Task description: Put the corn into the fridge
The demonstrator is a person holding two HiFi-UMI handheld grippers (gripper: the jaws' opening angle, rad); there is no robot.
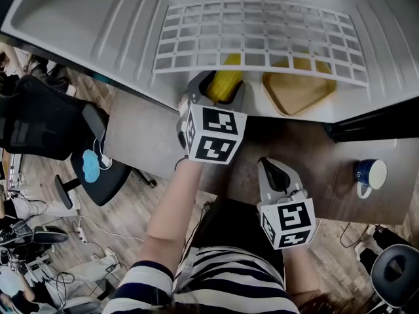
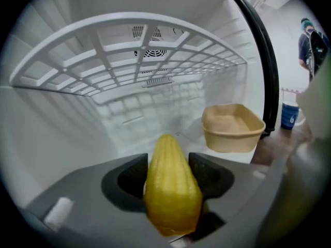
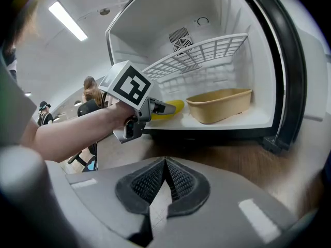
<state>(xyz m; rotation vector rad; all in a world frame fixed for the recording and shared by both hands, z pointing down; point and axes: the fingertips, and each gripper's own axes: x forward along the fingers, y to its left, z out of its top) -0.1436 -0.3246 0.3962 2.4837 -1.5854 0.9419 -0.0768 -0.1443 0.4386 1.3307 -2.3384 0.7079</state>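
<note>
Yellow corn is clamped in the left claw, its tip poking into the fridge under the wire shelf. A beige tub sits right of that claw. The right claw is pressed together, empty, above the wooden desk.

I see the corn as glossy, finely ribbed yellow plastic between the matt grey plastic jaws of my left gripper. The smooth white plastic fridge liner and a white grid shelf are at twelve o'clock, with a matt tan plastic tub at two o'clock. My right gripper has rough, dimpled black rubber pads over a brown wood-grain tabletop, and a glossy blue mug is at three o'clock.
</note>
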